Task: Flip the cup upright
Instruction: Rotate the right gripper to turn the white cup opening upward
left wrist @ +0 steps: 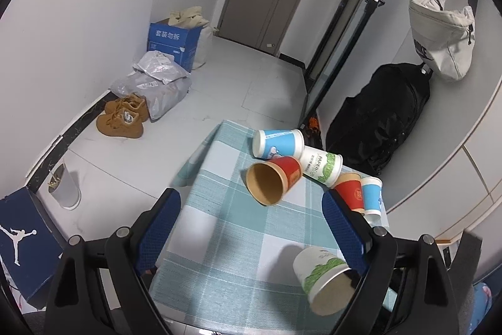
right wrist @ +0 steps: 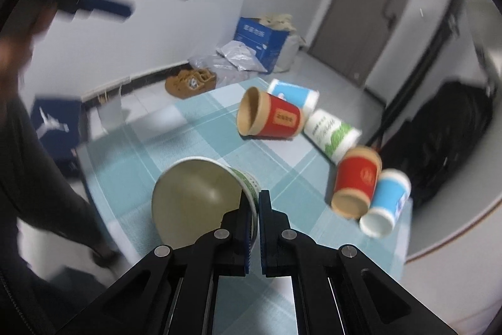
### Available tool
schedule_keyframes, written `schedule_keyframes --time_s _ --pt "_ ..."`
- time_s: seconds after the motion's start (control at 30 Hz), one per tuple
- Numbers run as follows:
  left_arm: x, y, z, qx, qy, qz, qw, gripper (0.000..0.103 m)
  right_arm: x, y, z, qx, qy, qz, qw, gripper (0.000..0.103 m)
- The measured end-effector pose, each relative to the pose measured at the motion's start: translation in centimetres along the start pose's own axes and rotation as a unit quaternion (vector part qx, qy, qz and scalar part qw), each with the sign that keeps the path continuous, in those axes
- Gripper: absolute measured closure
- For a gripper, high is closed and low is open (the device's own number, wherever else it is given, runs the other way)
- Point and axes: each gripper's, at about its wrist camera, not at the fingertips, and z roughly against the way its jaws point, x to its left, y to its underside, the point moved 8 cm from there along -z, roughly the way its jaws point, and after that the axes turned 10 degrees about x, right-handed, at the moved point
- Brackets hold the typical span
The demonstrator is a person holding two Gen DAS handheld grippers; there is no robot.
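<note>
A white paper cup with green print (right wrist: 200,203) is pinched at its rim by my right gripper (right wrist: 256,203), mouth toward the camera, tilted above the checked tablecloth (right wrist: 175,140). The same cup (left wrist: 323,275) shows in the left wrist view at the lower right, tilted with its mouth down and right. My left gripper (left wrist: 251,215) is open and empty above the cloth. Near the far end lie a red cup (left wrist: 273,181), a blue and white cup (left wrist: 279,143) and a second green-print cup (left wrist: 320,167), all on their sides.
A red cup (left wrist: 348,193) and a blue cup (left wrist: 371,198) stand mouth down at the table's right edge. On the floor are brown shoes (left wrist: 122,118), bags, a blue box (left wrist: 174,43) and a white bin (left wrist: 64,189). A black backpack (left wrist: 379,118) leans at the right.
</note>
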Motion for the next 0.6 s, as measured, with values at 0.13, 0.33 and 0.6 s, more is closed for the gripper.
schedule_keyframes --time_s 0.13,0.33,0.6 --pt "-1.1 0.0 -0.4 0.006 0.003 -0.009 0.9999 0.014 -2.0 0.5 0.9 0.015 -0.035 -0.042 0.998 0.1" --pt "-2.8 -0.3 -0.8 0.011 0.019 -0.014 0.9997 0.014 -4.4 0.5 2.7 0.039 -0.098 -0.091 0.99 0.1" --pt "-4.3 -0.2 -1.9 0.029 0.023 -0.028 0.9989 0.014 -5.8 -0.6 2.4 0.1 -0.17 -0.108 0.974 0.1"
